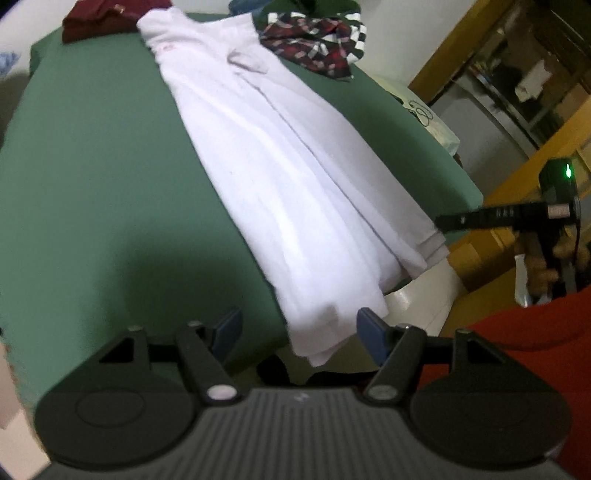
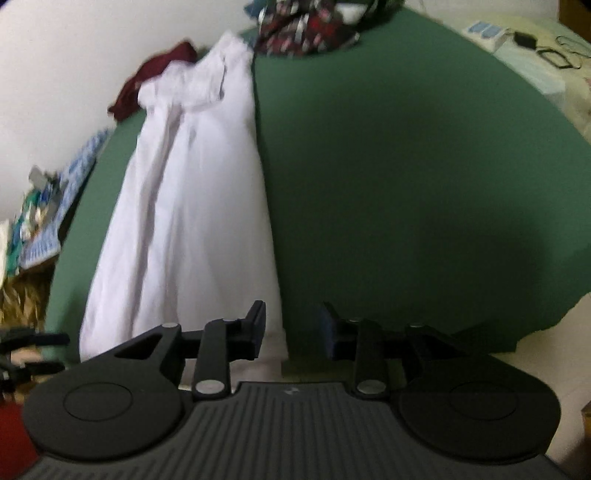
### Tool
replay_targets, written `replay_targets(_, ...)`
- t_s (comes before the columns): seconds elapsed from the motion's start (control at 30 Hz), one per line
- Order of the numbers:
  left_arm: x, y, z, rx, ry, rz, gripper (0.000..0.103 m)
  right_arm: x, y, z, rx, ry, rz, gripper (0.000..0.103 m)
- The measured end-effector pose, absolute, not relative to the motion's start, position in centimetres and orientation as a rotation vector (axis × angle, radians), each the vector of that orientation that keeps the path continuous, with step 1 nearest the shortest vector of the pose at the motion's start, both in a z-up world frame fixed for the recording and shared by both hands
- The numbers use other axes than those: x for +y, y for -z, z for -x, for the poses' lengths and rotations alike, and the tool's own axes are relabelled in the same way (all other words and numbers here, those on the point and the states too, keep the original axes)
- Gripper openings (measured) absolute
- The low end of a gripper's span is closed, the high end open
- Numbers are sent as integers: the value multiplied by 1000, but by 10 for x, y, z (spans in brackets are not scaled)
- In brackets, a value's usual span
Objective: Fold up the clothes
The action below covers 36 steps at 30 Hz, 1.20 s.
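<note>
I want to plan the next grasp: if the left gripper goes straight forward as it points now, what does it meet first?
Probably the near hem of the white garment, which lies between the open fingers of the left gripper on the green table cover. Depth is unclear, so it may pass just above the cloth.

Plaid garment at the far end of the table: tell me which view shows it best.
Left wrist view: the plaid garment is sharper and shows its full spread. In the right wrist view it is blurred and cut off by the top edge.
</note>
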<state>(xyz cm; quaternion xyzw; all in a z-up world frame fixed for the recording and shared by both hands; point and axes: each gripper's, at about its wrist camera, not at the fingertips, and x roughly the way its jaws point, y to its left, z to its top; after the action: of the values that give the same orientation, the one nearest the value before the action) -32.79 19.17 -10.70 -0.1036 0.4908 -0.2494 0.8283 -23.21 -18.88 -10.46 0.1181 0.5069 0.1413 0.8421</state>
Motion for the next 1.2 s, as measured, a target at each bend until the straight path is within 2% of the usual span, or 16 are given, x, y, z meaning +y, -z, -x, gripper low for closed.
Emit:
replay_targets(0.07,183,109,324,1054,529,232,67,-184,106,234,1071,-335,-241,40)
replay_targets(0.13,176,111,320,1039,530,227,68,-179,109,234,1078,-388,-260,37)
replay_targets(0.23,169,115,315,1038,548,239,74,-174,111,234,1082,-435,-282,39)
replay_targets(0.3,166,116,315,1040,563,255,74,-174,112,234,1089,-456,-305,40)
replay_targets(0.33,165,117,315,1041,570,262,71,-178,113,233,1099,-459,-327,39)
replay_targets(0.37,163,117,314,1042,577,270,60,-181,114,232,1112,-458,-347,37)
replay_targets(0.4,159,120,312,1044,579,267,57,-183,114,230,1125,-455,-351,31)
replay_targets(0.5,159,122,310,1048,573,294,57,-178,114,230,1146,-458,-321,28)
replay_targets(0.57,158,124,308,1050,569,312,54,-172,112,233,1134,-466,-285,32)
replay_targets(0.6,158,124,307,1051,567,321,44,-168,112,233,1129,-469,-262,32)
replay_targets(0.63,158,125,306,1052,565,329,38,-165,112,233,1128,-475,-241,30)
replay_targets(0.7,159,128,304,1069,551,343,6,-160,115,231,1140,-475,-224,13)
replay_targets(0.73,159,130,302,1084,540,349,1,-158,116,229,1147,-472,-217,13)
replay_targets(0.97,173,94,283,1006,436,449,0,-188,105,212,1148,-568,-404,10)
replay_targets(1.2,188,58,264,926,331,545,0,-200,83,154,1073,-711,-568,9)
